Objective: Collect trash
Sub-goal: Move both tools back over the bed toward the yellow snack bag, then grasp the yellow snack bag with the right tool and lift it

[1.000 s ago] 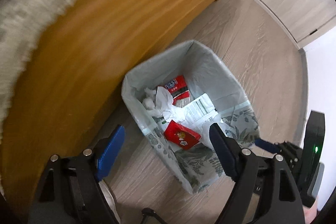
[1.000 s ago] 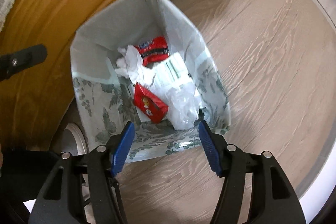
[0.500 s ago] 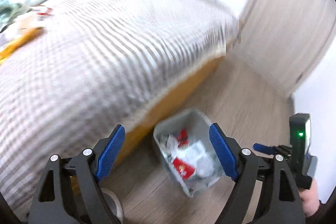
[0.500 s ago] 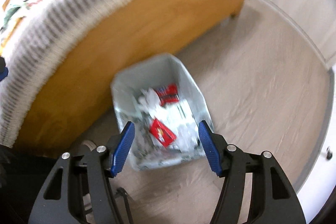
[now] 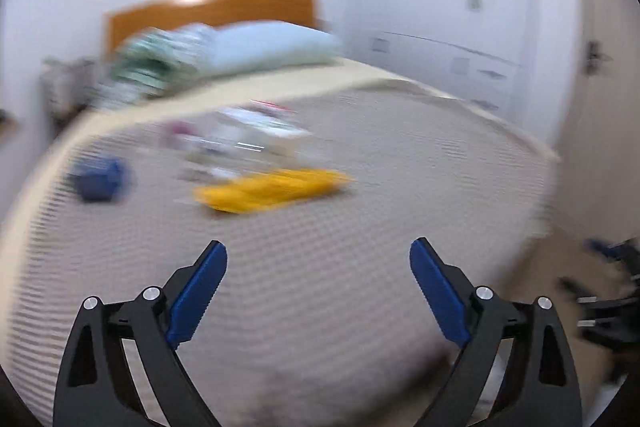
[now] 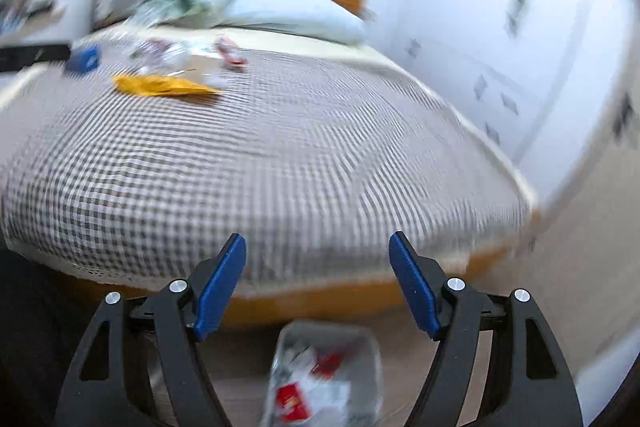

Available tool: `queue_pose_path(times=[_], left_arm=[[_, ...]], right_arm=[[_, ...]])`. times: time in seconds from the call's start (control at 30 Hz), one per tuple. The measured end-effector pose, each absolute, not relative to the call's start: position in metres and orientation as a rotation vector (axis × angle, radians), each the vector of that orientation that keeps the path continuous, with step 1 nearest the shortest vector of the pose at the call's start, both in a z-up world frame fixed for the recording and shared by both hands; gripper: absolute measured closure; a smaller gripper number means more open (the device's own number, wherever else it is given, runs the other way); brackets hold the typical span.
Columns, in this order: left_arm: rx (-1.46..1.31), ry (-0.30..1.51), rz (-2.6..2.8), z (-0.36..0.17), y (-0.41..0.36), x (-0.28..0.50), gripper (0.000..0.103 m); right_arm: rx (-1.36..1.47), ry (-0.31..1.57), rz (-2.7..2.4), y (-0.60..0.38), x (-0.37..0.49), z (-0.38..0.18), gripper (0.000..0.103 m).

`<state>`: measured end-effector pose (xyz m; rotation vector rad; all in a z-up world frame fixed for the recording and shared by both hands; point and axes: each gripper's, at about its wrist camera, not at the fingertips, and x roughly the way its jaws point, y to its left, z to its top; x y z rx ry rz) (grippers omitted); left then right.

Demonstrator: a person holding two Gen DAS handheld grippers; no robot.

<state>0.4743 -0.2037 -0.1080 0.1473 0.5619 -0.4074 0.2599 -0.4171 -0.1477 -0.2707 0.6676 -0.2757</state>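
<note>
Left wrist view looks over a bed (image 5: pixel 360 227) covered by a checked spread, with a wooden headboard (image 5: pixel 208 11) at its far edge and a pale blue pillow (image 5: pixel 272 47) lying against it. Everything is blurred. Near the middle of the bed, towards the headboard end, lies a scatter of trash: a yellow wrapper (image 5: pixel 272 189) closest to the foot, a heap of white and clear wrappers (image 5: pixel 244 139) just behind it, and a dark blue object (image 5: pixel 100 179) towards the bed's left edge. On the floor by the foot of the bed, low in the right wrist view, stands the lined trash bin (image 6: pixel 372 347), with red packets (image 6: pixel 292 403) and white paper inside. The left claw (image 5: pixel 318 283) is spread wide, its jaws having just been opening, with nothing between them. The right claw (image 6: pixel 318 273) is also spread apart and empty, its jaws likewise just opening, hanging above the bin and the foot edge of the bed
</note>
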Motion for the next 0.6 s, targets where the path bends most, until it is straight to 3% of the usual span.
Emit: queue_pose_path(times=[0.23,0.43,0.6], left_arm=[[-0.009,0.635,-0.19,-0.135,-0.108,0.555,0.013],[-0.124,0.714,-0.08,-0.169,-0.058,0.596,0.013],[-0.324,0.767,-0.088,-0.179,-0.018,0.615,0.013]], right_arm=[[-0.613,0.623,-0.106,-0.332,0.38,-0.148,0.032],[-1.013,0.699,-0.065,-0.285,0.511,-0.204,0.032],[-1.118,0.755,0.015,-0.278,0.567,-0.226,0.032]])
